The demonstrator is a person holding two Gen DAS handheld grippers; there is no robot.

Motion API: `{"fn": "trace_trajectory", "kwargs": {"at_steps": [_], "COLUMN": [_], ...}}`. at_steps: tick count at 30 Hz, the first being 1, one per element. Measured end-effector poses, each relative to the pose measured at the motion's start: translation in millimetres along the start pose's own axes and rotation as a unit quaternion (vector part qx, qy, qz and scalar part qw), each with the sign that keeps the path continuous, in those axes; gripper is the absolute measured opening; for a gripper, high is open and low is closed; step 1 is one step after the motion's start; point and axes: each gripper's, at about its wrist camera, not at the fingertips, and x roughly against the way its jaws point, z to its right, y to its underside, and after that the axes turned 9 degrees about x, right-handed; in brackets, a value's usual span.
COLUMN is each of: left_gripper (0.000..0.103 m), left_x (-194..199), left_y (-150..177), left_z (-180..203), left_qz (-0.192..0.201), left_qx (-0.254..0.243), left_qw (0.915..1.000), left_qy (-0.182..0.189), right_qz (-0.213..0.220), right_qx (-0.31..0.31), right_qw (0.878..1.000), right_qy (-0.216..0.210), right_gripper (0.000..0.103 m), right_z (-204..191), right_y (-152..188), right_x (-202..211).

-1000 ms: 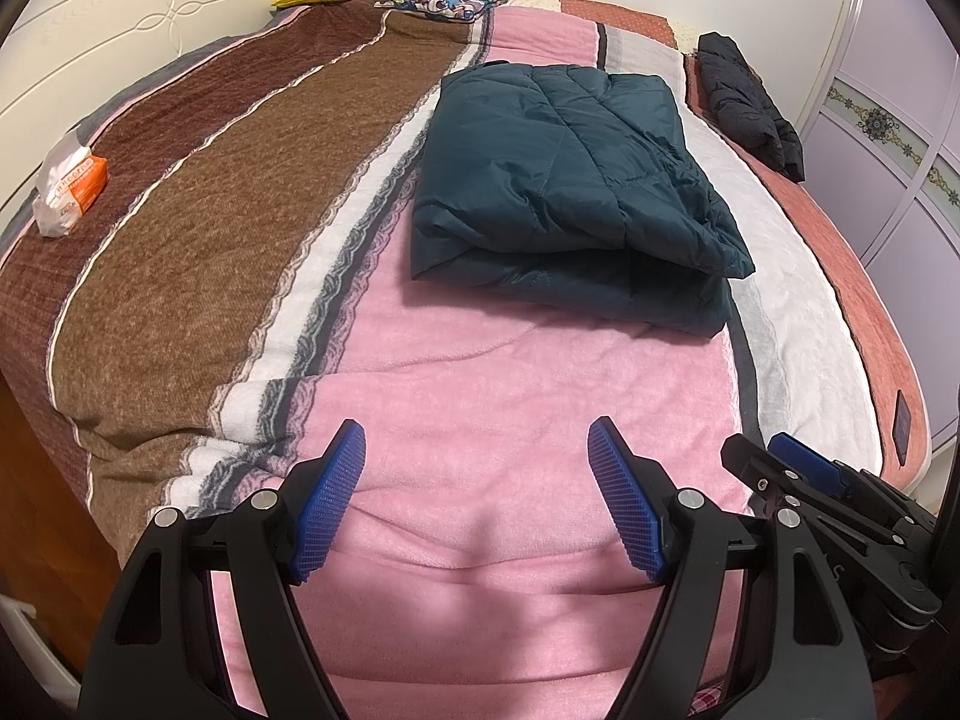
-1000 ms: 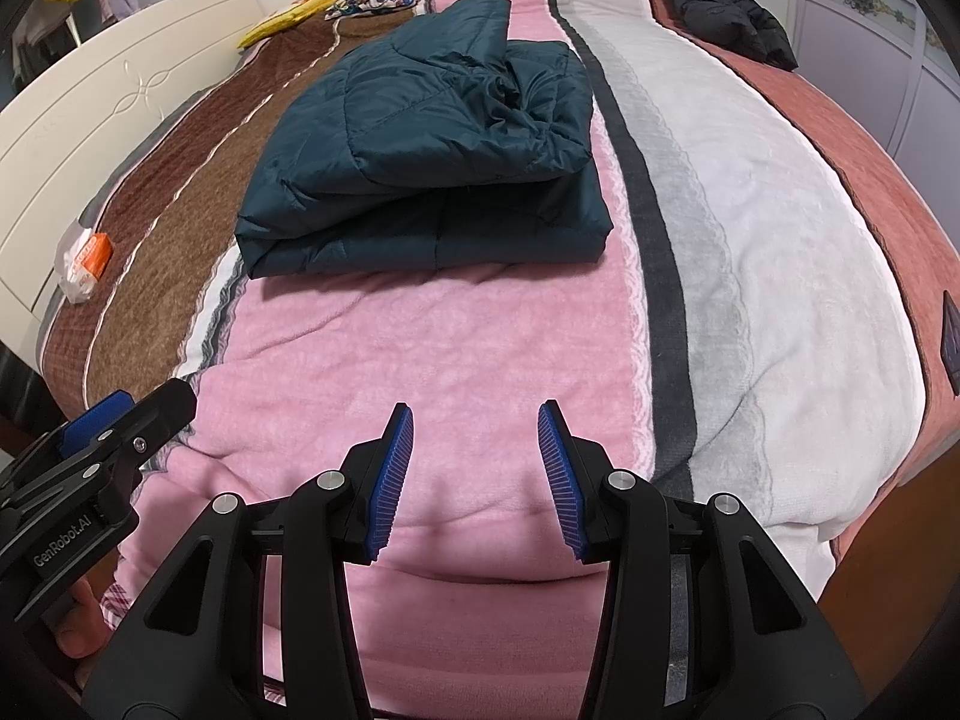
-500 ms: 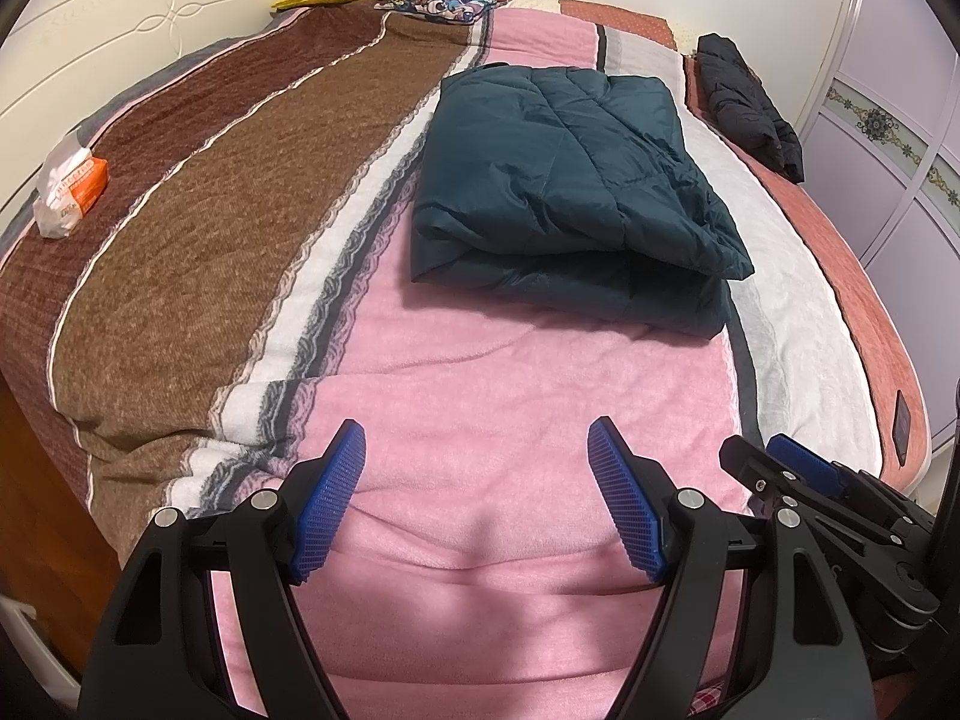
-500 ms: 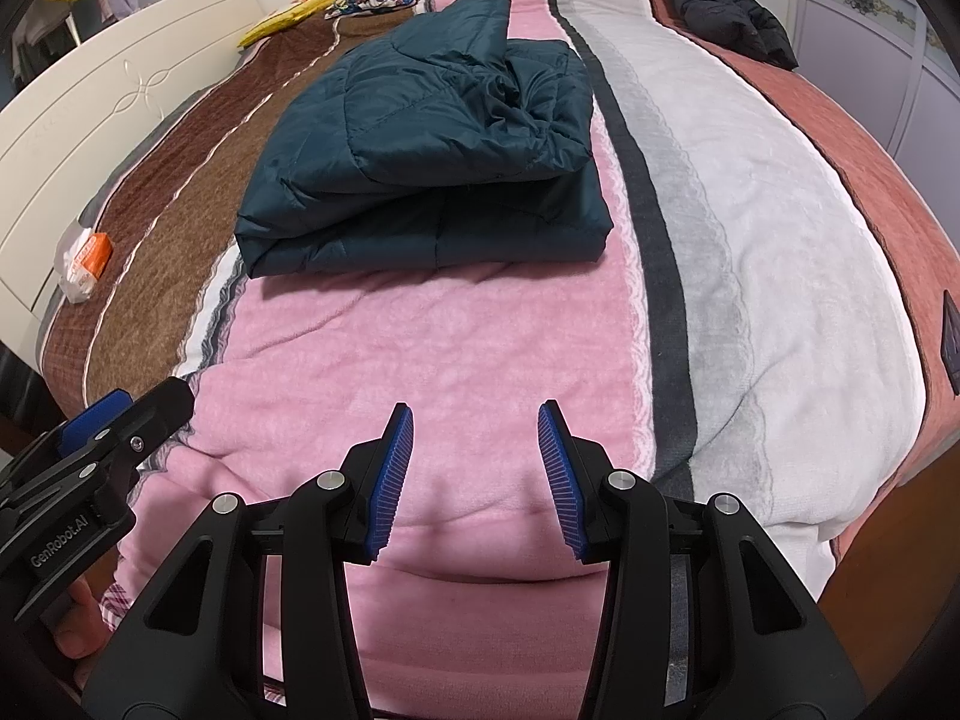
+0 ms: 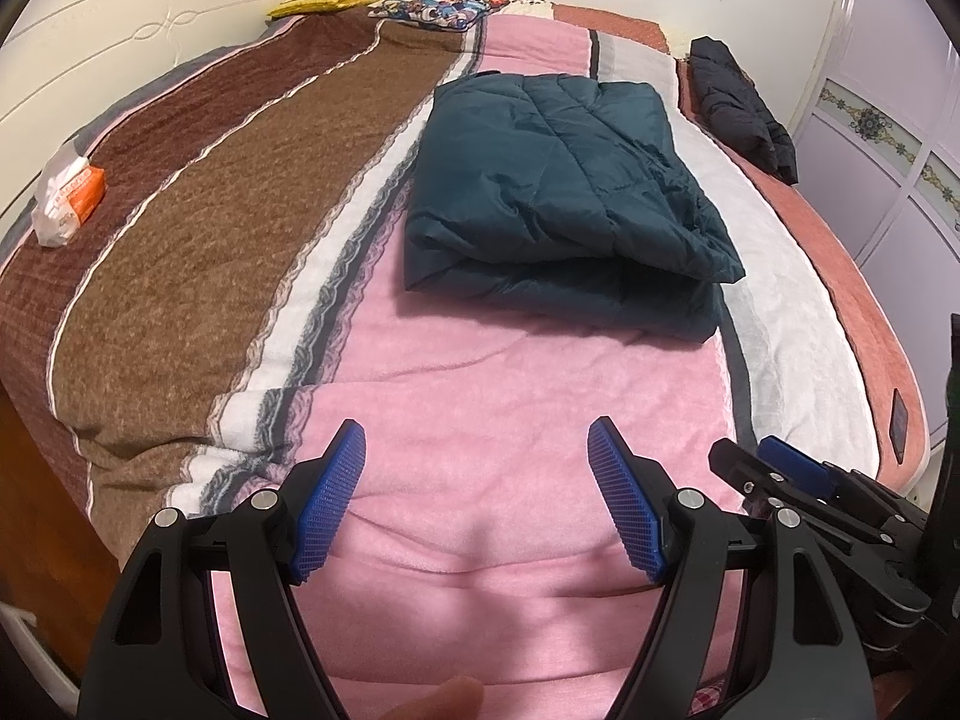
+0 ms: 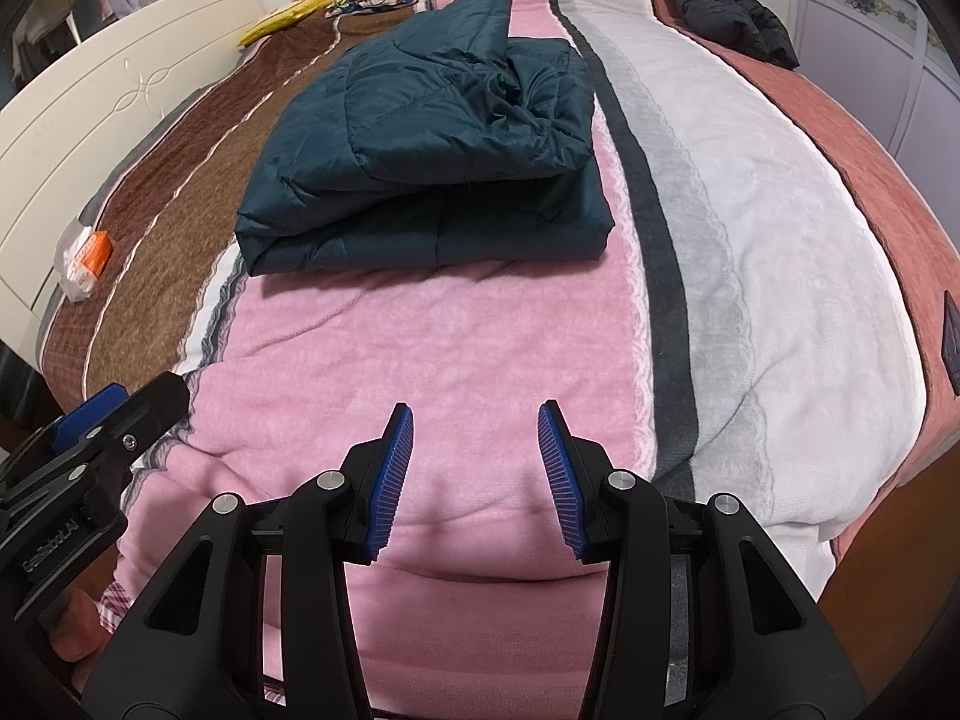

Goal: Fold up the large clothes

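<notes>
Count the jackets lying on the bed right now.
2: a folded teal jacket in the middle of the bed, and a black jacket near the far right edge. Others could be out of view.

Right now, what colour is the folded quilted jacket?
Dark teal folded quilted jacket; clearest in the right wrist view.

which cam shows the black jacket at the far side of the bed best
The left wrist view: the black jacket lies whole and unobstructed by the wardrobe. The right wrist view shows it too, but squeezed against the top edge.
</notes>
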Motion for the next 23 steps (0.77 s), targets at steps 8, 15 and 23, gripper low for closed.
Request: {"fn": "trace_trajectory", "kwargs": {"at_steps": [8,15,23], "left_gripper": [0.069,0.069,0.069], "left_x": [-0.5,-1.4,-4.3], "left_y": [0.3,-0.1,0.5], "left_z": [1.0,-0.6,-0.4], "left_qz": [-0.001,-0.002,-0.007], "left_qx": [0.0,0.003,0.002], "left_qw": [1.0,1.0,0.9999], "left_qy": [-0.003,-0.005,-0.008], "right_qz": [-0.001,-0.003,-0.005], "right_qx": [0.0,0.001,0.001], "right_qw": [1.0,1.0,1.0], "right_qy": [0.0,0.0,-0.002], "right_gripper": [0.044,0.044,0.044], "right_z": [-0.3,-1.1,0.2], "right_y": [1.6,4.7,2.9], "right_x": [-0.7,-1.2,-3.0]}}
